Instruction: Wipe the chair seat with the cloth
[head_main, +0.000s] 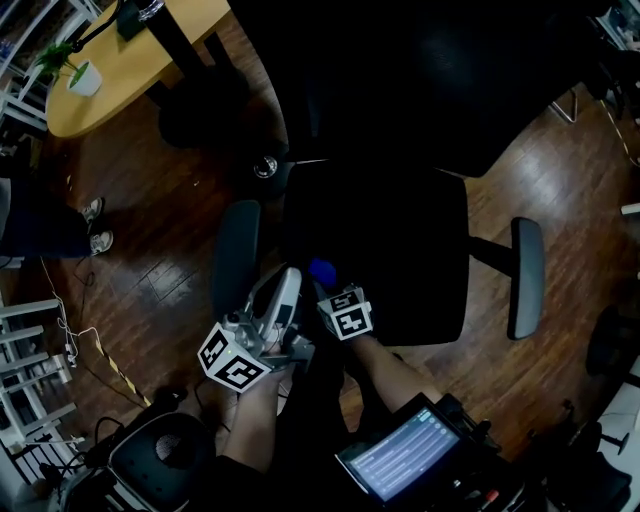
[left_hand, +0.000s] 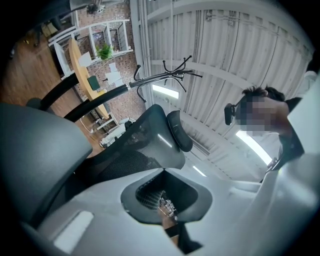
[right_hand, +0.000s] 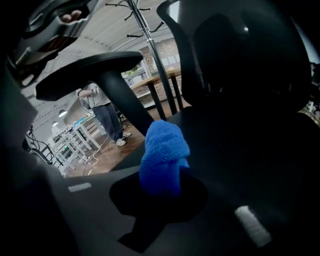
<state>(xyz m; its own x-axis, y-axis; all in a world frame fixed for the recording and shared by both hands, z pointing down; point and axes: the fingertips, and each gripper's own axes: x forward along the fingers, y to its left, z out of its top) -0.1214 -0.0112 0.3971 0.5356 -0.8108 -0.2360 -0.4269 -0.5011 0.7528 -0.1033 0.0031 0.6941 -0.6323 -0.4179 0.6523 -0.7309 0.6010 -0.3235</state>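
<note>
Right tool (head_main: 330, 290): its jaws are pressed on the blue cloth (right_hand: 164, 155) and pinch it at its lower end.
Cloth: a bunched blue piece that sticks out past the tips of the right tool. In the head view it is over the front edge of the chair seat (head_main: 400, 250), on the side of the left armrest (head_main: 237, 255).
Contact: I cannot tell whether the cloth touches the seat.
Left tool (head_main: 283, 290): its jaws are pressed together with nothing between them. It lies just beside the left armrest and its tips point up, toward the chair back (left_hand: 145, 150) and the ceiling.
Two tools: near each other at the front of the chair, the left one outside the seat.
Chair seat: black and dark, its surface is hard to make out.
Around: wooden floor (head_main: 170, 220); a tabletop (head_main: 130, 60) well apart from the chair; a person (right_hand: 102, 112) standing farther off.
</note>
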